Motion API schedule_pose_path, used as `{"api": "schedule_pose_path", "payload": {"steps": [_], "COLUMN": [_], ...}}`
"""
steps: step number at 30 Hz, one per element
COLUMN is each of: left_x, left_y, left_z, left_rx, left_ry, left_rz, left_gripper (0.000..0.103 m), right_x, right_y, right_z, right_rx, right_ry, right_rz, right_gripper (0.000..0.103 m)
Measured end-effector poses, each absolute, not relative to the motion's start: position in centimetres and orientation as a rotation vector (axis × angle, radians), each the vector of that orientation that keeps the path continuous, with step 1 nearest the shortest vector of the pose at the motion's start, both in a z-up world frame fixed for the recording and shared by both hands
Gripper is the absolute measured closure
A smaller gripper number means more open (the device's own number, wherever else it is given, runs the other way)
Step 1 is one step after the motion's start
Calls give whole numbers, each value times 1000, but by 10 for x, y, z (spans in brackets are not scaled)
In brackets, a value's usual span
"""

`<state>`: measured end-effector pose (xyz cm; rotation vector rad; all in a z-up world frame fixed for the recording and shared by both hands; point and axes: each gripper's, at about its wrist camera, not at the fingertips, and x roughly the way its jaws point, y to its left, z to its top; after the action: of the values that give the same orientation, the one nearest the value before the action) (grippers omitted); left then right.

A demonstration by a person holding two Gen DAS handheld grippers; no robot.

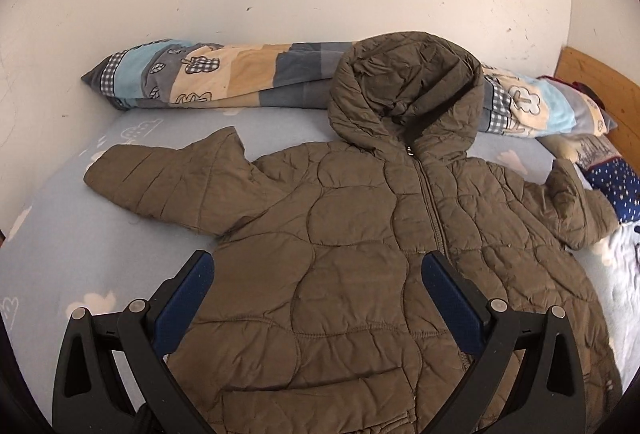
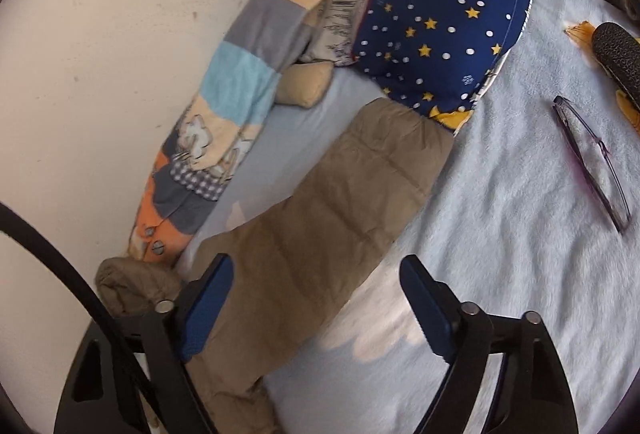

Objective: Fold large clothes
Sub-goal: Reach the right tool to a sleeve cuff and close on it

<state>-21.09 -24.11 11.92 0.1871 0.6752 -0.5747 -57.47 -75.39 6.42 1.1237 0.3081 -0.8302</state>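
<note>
An olive-brown quilted hooded jacket (image 1: 360, 234) lies flat and zipped, front up, on the light blue bed sheet (image 1: 60, 234). Its hood (image 1: 408, 89) rests against the rolled blanket. One sleeve (image 1: 160, 185) stretches out to the left. My left gripper (image 1: 318, 262) hangs open just above the jacket's lower front, its blue pads clear of the fabric. In the right wrist view the other sleeve (image 2: 340, 201) runs diagonally, with its cuff at the star pillow. My right gripper (image 2: 318, 266) is open, its fingers either side of that sleeve near the shoulder, not pressing on it.
A rolled patchwork blanket (image 1: 224, 77) lies along the white wall. A navy star pillow (image 2: 448, 25) sits by the wooden headboard (image 1: 592, 81). Purple glasses (image 2: 592, 161) and a dark glasses case (image 2: 620, 53) lie on the sheet at the right.
</note>
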Motion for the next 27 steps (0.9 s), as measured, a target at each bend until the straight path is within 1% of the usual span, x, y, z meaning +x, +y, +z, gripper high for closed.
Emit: {"api": "schedule_pose_path", "payload": {"steps": [3, 6, 8, 13, 23, 24, 25, 27], "left_x": [-213, -215, -216, -218, -222, -223, -223, -224], "left_y": [-246, -249, -251, -255, -262, -263, -263, -263], "left_z": [117, 114, 112, 106, 97, 96, 96, 97], "left_rx": [212, 233, 248, 272, 314, 318, 321, 321], "left_ry": [668, 658, 655, 652, 651, 652, 651, 649], "left_rz": [-582, -594, -599, -600, -602, -603, -603, -607], "left_gripper": [0, 0, 0, 0, 0, 0, 0, 0], "right_x": [-575, -578, -581, -582, -581, -579, -576, -574], "right_y": [-777, -798, -809, -836, -866, -868, -869, -867], "right_z": [46, 30, 21, 2, -26, -26, -25, -21], "right_rx": [1144, 1167, 1185, 1214, 1238, 1228, 1221, 1196], "right_ry": [319, 320, 316, 325, 310, 309, 313, 319], "right_rz": [-865, -898, -916, -944, -966, -958, -946, -952], "right_gripper": [18, 23, 24, 36, 37, 46, 62, 78]}}
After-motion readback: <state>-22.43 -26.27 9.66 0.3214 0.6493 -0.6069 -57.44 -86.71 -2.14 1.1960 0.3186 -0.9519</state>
